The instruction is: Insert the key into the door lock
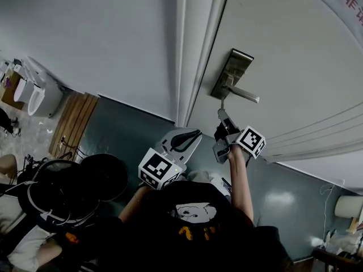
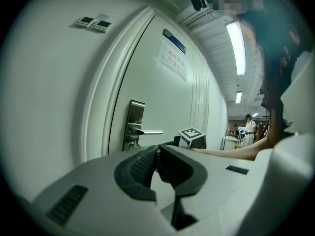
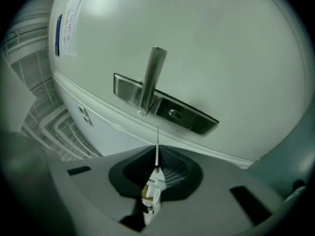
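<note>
A brushed-metal lock plate (image 1: 231, 72) with a lever handle (image 1: 245, 96) sits on the white door (image 1: 283, 50). My right gripper (image 1: 222, 118) is shut on the key (image 3: 157, 149), just below the plate. The thin blade points at the plate and its tip stands a little short of the round keyhole (image 3: 173, 113), slightly to its left. The handle (image 3: 150, 80) juts out beside the keyhole. My left gripper (image 1: 187, 137) hangs lower, by the door frame, shut with nothing between its fingers (image 2: 142, 166). From there the lock plate (image 2: 134, 124) shows side-on.
The door frame (image 1: 195, 50) and a pale wall (image 1: 102, 38) lie left of the lock. A paper notice (image 2: 172, 60) hangs high on the door. A wooden panel (image 1: 72, 123) and dark bags (image 1: 74, 191) lie on the floor at left. People stand far down the corridor (image 2: 250, 124).
</note>
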The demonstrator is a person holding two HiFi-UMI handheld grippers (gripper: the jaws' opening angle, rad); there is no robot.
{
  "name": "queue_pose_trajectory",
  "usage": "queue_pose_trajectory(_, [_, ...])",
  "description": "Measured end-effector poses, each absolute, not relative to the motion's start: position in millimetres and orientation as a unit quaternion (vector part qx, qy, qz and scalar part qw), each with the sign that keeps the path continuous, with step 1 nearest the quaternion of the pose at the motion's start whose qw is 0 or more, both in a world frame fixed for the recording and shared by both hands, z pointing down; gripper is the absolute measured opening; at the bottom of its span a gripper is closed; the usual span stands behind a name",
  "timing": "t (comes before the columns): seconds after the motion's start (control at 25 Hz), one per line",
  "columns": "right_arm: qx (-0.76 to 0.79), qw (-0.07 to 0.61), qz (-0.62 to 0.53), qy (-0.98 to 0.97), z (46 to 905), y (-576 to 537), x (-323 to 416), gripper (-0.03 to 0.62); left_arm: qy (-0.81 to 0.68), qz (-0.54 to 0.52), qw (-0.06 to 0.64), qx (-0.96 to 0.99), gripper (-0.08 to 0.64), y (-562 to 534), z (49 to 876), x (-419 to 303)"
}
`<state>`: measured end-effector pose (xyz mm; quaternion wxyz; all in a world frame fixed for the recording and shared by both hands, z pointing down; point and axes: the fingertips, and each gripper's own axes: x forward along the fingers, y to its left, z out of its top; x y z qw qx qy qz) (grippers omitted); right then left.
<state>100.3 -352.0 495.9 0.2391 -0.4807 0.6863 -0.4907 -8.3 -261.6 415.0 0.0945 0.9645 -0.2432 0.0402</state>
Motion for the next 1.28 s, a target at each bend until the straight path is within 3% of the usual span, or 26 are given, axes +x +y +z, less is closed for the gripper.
queue_pose_trajectory(0.32, [-0.466, 0.302, -0.524, 0.646, 506.9, -380.4, 115.8, 0.02, -0.26, 0.041, 0.093, 0.96, 0.026, -265.1, 414.2, -12.0])
queue_pose_trajectory(1.28, [-0.426, 0.363, -0.562, 0.609, 515.7, -402.8, 118.1, 0.02, -0.285, 0.048, 0.086, 0.953, 0.026, -272.2, 408.6, -12.6])
